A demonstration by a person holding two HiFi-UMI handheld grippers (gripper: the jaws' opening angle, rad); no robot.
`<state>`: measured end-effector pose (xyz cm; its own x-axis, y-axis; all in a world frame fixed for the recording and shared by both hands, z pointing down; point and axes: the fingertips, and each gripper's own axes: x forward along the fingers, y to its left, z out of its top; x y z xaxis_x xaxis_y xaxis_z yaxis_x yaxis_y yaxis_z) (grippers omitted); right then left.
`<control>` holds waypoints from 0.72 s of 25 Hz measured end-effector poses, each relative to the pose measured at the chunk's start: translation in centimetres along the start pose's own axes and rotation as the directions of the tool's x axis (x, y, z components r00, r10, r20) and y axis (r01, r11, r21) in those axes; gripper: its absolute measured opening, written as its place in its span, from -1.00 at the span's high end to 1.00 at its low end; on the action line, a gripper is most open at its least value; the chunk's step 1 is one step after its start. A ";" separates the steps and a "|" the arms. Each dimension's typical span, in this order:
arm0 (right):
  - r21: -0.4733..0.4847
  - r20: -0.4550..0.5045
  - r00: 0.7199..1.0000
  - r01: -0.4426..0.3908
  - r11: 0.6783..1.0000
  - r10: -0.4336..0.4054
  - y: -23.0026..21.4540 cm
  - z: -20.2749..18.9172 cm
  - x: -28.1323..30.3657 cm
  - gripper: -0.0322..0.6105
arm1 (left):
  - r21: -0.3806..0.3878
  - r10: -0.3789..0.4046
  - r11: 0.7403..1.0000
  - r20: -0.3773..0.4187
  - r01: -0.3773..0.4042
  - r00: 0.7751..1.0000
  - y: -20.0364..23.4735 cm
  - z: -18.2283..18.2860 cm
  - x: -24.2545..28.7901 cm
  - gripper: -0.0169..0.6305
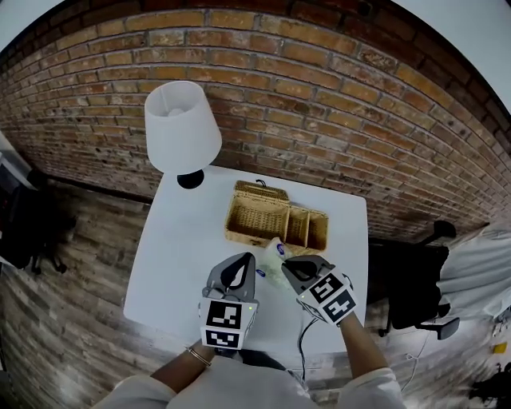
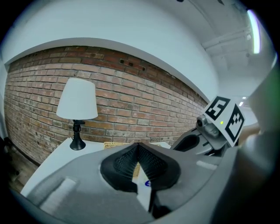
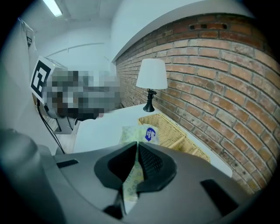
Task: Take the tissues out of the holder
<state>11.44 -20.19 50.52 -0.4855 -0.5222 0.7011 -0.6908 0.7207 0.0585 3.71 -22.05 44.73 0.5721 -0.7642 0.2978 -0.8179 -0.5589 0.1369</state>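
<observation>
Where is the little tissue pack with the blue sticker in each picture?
Head view: the pale green plastic tissue pack is low in the middle, just below the woven wicker basket.
Left gripper view: bottom middle, in the gap between the black fingers.
Right gripper view: middle, sticking out above the black fingers.
Shared landmark: the white-shaded lamp with a black base.

Bright, even light; a ceiling strip (image 3: 53, 7) glares above the lamp (image 3: 152, 75); fisheye bows the brick wall (image 1: 319, 104) behind it; corners black.
</observation>
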 end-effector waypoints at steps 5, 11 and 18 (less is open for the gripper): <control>0.049 -0.025 1.000 -0.001 0.999 0.002 0.4 -2.4 -0.1 0.84 | 0.007 -0.039 0.999 -0.022 0.039 0.999 -1.4 -0.7 0.9 0.94; 0.102 -0.041 0.999 -0.002 0.995 0.006 0.9 -4.8 0.0 0.84 | 0.009 -0.061 0.998 -0.053 0.061 0.997 -2.3 -2.2 1.8 0.94; 0.157 -0.070 0.997 -0.005 0.988 0.016 1.1 -7.7 0.5 0.84 | 0.002 -0.065 0.998 -0.099 0.066 0.993 -2.5 -4.2 2.8 0.94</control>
<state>14.54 -16.19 56.41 -0.4577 -0.4772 0.7502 -0.7640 0.6426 -0.0574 7.07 -21.45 49.24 0.6150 -0.6905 0.3808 -0.7785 -0.6084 0.1541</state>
